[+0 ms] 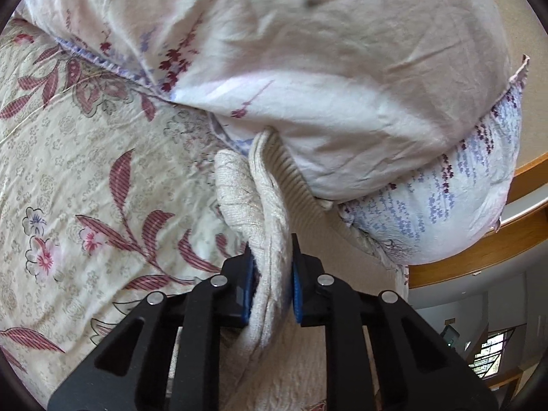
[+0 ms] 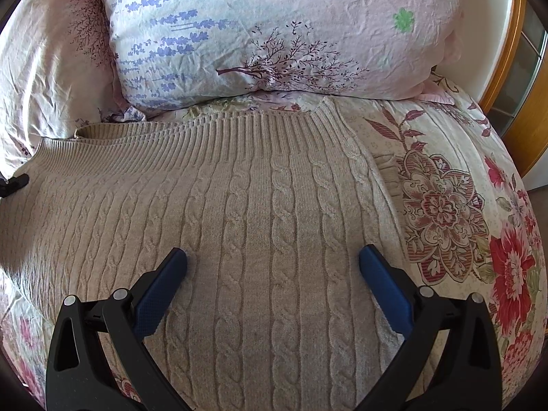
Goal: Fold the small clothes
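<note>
A beige cable-knit sweater [image 2: 260,212] lies spread on the bed, its ribbed hem toward the pillows. My right gripper [image 2: 273,257] is open, its blue fingertips resting on the knit on either side of the middle cables. My left gripper [image 1: 272,260] is shut on a bunched edge of the sweater [image 1: 270,226] and holds it lifted next to the pillow. The tip of the left gripper [image 2: 13,183] shows at the sweater's left edge in the right wrist view.
Two floral pillows [image 2: 281,34] are stacked at the head of the bed, touching the sweater's hem. A floral bedsheet [image 2: 462,205] covers the bed around it. A wooden frame [image 1: 479,257] and wall lie beyond the pillows.
</note>
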`<state>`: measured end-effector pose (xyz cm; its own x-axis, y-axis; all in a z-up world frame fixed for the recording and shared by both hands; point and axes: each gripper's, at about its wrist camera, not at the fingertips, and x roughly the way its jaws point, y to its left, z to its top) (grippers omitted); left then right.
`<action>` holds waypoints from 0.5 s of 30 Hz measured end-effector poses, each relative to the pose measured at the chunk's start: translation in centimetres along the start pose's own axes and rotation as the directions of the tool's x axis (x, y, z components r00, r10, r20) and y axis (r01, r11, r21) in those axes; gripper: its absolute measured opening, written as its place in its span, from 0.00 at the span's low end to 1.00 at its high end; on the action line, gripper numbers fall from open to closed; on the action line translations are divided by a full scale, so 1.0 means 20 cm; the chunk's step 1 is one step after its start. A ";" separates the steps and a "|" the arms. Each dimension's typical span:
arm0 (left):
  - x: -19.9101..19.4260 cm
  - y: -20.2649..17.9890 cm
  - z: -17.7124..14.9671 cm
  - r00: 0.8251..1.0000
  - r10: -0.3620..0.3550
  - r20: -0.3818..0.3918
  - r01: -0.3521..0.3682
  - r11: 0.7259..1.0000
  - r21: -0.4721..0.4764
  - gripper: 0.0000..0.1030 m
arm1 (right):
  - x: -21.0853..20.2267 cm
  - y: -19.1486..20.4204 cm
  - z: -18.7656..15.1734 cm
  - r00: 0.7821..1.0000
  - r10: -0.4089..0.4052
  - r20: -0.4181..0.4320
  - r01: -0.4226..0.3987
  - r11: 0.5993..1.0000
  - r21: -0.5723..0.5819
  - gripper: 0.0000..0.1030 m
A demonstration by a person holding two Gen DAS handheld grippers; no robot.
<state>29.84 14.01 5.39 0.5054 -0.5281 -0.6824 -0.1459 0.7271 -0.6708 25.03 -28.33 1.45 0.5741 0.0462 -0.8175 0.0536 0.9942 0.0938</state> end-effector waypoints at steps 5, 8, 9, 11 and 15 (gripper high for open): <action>-0.06 -0.16 -0.01 0.997 -0.080 0.009 0.080 0.997 -0.001 0.15 | -0.05 -0.03 0.01 0.999 0.026 0.025 -0.027 0.999 0.030 0.99; -0.06 -0.26 -0.02 0.994 -0.112 0.003 0.112 0.994 -0.002 0.14 | -0.10 -0.07 0.02 0.997 0.051 0.058 -0.054 0.997 0.050 0.99; -0.06 -0.30 -0.03 0.992 -0.125 0.000 0.125 0.992 -0.006 0.14 | -0.12 -0.08 0.03 0.996 0.060 0.071 -0.064 0.996 0.057 0.99; -0.04 -0.37 -0.06 0.988 -0.155 -0.013 0.155 0.988 -0.012 0.13 | -0.16 -0.11 0.03 0.993 0.072 0.091 -0.078 0.994 0.075 0.99; 0.05 -0.55 -0.12 0.973 -0.219 -0.067 0.219 0.976 -0.008 0.13 | -0.21 -0.18 0.02 0.988 0.100 0.116 -0.114 0.986 0.119 0.99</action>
<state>29.85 4.41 11.44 0.4666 -0.7027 -0.5372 -0.0384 0.5907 -0.8060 22.76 -32.19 4.79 0.6678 0.1337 -0.7322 0.0844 0.9638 0.2530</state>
